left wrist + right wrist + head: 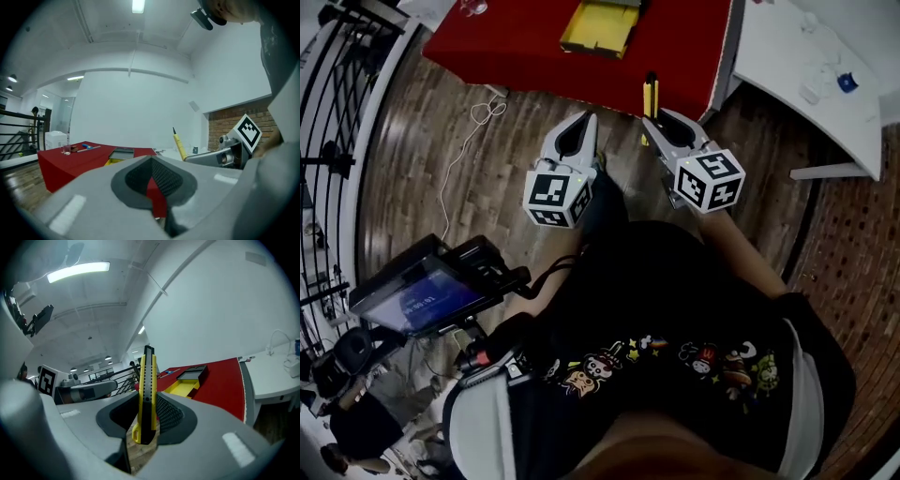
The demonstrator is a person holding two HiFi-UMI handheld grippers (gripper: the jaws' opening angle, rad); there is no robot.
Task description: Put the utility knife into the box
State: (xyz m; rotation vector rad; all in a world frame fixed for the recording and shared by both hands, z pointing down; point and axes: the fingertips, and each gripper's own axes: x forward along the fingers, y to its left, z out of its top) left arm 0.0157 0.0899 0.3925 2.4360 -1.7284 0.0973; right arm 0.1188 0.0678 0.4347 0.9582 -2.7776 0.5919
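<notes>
Utility knife (pixel 650 97), yellow and black, is sitting clamped between the jaws of the right gripper (pixel 664 122), its far end pointing toward 12 o'clock in the head view, near the front edge of the red table (pixel 506 47). The open yellow box (pixel 598 26) is lying on that table at 12 o'clock, well apart from the knife. The left gripper (pixel 578 127) is hovering just beside, at 9 o'clock of the right one, its jaws drawn together and gripping nothing.
</notes>
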